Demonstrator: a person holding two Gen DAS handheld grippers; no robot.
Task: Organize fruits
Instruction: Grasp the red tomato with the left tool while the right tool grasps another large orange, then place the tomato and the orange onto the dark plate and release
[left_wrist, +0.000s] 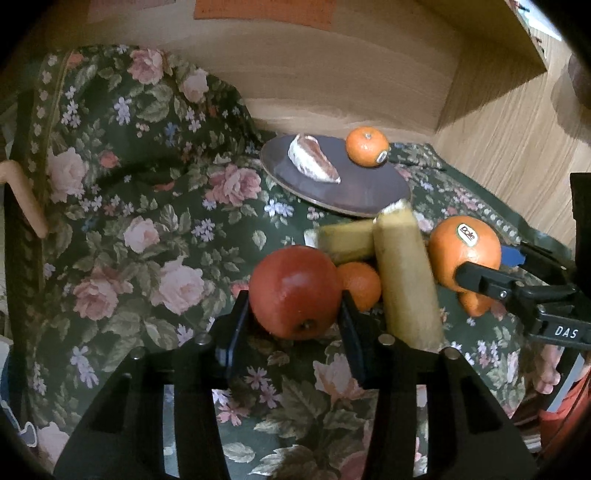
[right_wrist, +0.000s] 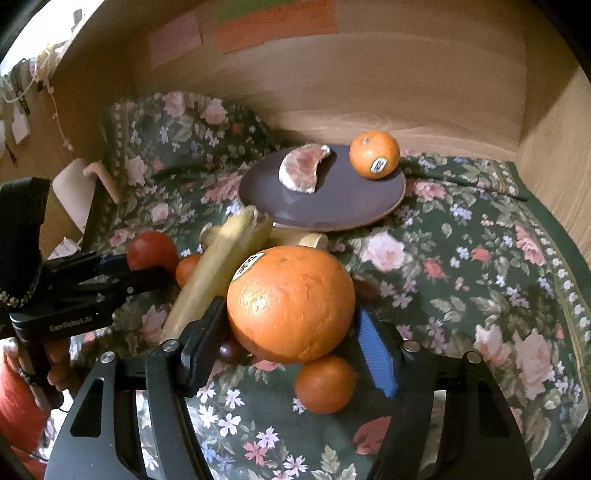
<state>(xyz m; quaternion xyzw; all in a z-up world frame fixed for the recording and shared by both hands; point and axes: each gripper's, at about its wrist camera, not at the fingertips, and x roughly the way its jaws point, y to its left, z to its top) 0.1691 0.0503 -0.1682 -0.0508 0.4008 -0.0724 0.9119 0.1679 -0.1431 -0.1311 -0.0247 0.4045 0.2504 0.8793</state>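
Both wrist views close, low, facing back wall; share plate (left_wrist: 354, 199) (right_wrist: 332, 210), fruit pile.

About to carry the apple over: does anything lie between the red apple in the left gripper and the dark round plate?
Yes. Two yellow banana pieces and a small orange tangerine lie just beyond the red apple, between it and the dark round plate. The left gripper would probably need to lift over them.

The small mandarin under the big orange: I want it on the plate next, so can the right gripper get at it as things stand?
Probably not yet. The right gripper has its fingers on either side of the big orange, which sits directly above the small mandarin and blocks the way down to it.
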